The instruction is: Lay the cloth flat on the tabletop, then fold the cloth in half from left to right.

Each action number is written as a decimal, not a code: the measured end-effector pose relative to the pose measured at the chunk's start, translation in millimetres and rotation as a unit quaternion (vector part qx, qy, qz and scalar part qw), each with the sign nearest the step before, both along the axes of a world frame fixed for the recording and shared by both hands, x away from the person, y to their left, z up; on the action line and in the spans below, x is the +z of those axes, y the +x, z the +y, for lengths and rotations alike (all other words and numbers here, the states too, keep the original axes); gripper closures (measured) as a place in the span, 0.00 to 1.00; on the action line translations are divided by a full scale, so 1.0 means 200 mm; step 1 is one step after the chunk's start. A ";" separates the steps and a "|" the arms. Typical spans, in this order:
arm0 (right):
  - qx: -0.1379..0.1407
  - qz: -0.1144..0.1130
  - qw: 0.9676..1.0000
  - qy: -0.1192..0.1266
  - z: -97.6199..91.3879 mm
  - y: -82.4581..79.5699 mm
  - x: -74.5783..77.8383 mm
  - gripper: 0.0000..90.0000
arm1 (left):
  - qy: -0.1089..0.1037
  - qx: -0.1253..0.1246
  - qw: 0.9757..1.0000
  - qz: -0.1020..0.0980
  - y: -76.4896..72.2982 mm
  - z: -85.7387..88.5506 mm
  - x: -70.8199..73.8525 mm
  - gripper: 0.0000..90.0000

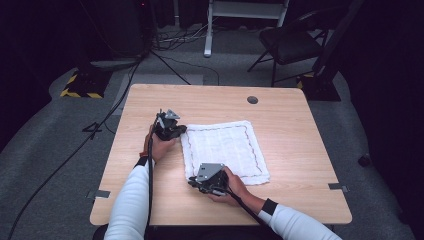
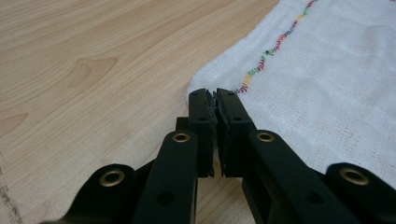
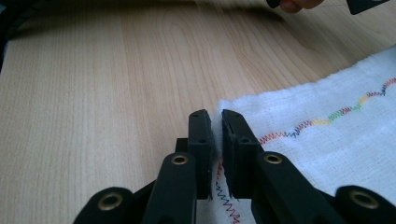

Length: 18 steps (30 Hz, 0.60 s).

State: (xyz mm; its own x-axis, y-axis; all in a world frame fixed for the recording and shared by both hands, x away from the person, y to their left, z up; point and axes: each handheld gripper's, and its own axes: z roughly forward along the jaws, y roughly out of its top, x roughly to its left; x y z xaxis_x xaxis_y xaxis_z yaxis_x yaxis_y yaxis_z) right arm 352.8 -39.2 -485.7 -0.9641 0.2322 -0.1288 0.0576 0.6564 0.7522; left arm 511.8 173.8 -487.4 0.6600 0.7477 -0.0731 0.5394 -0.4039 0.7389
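A white cloth (image 1: 225, 147) with zigzag coloured stitching lies flat on the wooden table (image 1: 305, 150). My left gripper (image 1: 180, 129) sits at the cloth's far left corner. In the left gripper view its jaws are pressed together (image 2: 215, 95) right at the corner of the cloth (image 2: 327, 84); I cannot tell whether any hem is caught. My right gripper (image 1: 193, 181) is at the near left corner. In the right gripper view (image 3: 214, 114) its jaws stand almost together, with the cloth (image 3: 336, 140) and its stitched hem in the narrow gap.
A round grey hole (image 1: 252, 99) lies in the tabletop behind the cloth. Grey tape tabs (image 1: 100, 193) mark the table's side edges. A folding chair (image 1: 290, 42), a white frame and floor cables stand beyond the table. Bare wood lies left and right of the cloth.
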 end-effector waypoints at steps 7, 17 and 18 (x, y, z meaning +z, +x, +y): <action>0.006 -0.011 1.000 0.001 0.03 -0.01 0.01 0.92 | -0.004 0.008 1.000 -0.005 -0.02 0.04 0.02 0.95; 0.005 -0.021 1.000 0.020 0.02 -0.01 0.07 0.92 | -0.019 0.012 1.000 -0.015 -0.03 0.07 0.06 0.95; 0.002 -0.020 1.000 0.022 0.01 0.00 0.08 0.92 | -0.019 0.013 1.000 -0.016 -0.03 0.07 0.06 0.95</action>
